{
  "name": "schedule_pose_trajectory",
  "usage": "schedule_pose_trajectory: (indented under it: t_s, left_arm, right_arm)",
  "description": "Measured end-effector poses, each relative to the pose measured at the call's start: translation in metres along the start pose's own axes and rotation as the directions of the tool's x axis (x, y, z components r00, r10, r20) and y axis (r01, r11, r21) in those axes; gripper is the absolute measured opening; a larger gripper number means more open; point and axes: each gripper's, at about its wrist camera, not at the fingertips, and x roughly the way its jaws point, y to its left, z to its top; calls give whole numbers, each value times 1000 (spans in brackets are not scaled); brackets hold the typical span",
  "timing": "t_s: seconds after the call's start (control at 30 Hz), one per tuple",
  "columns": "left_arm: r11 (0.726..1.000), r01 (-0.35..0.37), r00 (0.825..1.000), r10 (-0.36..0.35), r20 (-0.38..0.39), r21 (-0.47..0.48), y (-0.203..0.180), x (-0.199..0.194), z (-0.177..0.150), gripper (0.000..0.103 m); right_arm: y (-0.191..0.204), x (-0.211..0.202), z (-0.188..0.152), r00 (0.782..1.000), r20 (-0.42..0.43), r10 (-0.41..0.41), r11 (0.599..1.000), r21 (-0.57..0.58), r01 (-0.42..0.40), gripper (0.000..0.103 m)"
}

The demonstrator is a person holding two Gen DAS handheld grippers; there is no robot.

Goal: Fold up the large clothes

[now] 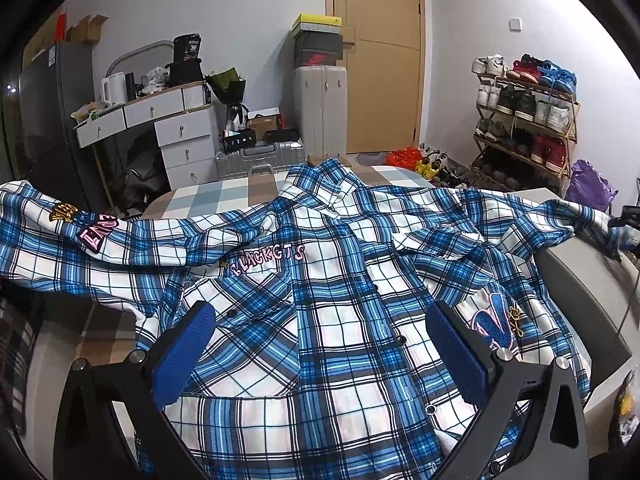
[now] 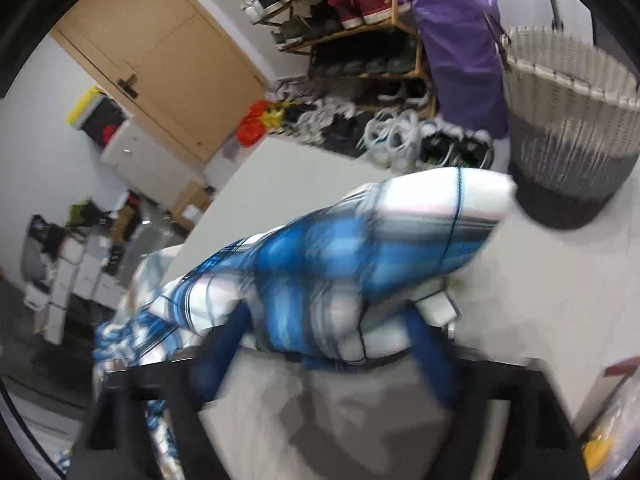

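Jaws: left gripper open above shirt; right gripper parted around sleeve | soft, light, limp; grasp cuffs, hems.

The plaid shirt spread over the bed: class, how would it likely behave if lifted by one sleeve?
The plaid shirt would probably flop and trail, since its cloth already wrinkles and drapes over the edges. It looks light for its spread. The sleeve sags between the right gripper fingers, so it may slide out.
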Motion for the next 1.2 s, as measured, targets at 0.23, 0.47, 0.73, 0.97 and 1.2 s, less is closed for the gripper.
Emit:
schedule_pose_trajectory:
  t_s: [0.23, 0.47, 0.73, 0.97, 1.2]
  left_arm:
    - [1000, -1, 1000, 1, -20, -2, -2, 7, -1, 102]
    - [1000, 10, 999, -11, -52, -10, -6, 14, -1, 102]
    - [1000, 16, 998, -16, -63, -7, -11, 13, -3, 102]
    - [1000, -15, 999, 16, -49, 23, -12, 12, -6, 102]
    - [1000, -12, 998, 14, -60, 22, -14, 17, -6, 102]
  right_arm:
    - [22, -27, 48, 981, 155, -115, 991, -52, 125, 3]
    - [29, -69, 64, 919, 327, -221, 958, -105, 268, 0]
    - [20, -35, 25, 989, 108, -99, 977, -180, 117, 74]
    - [-18, -1, 15, 999, -19, 28, 998, 64, -27, 88]
    - [-33, 11, 31, 998, 19, -62, 992, 111, 59, 88]
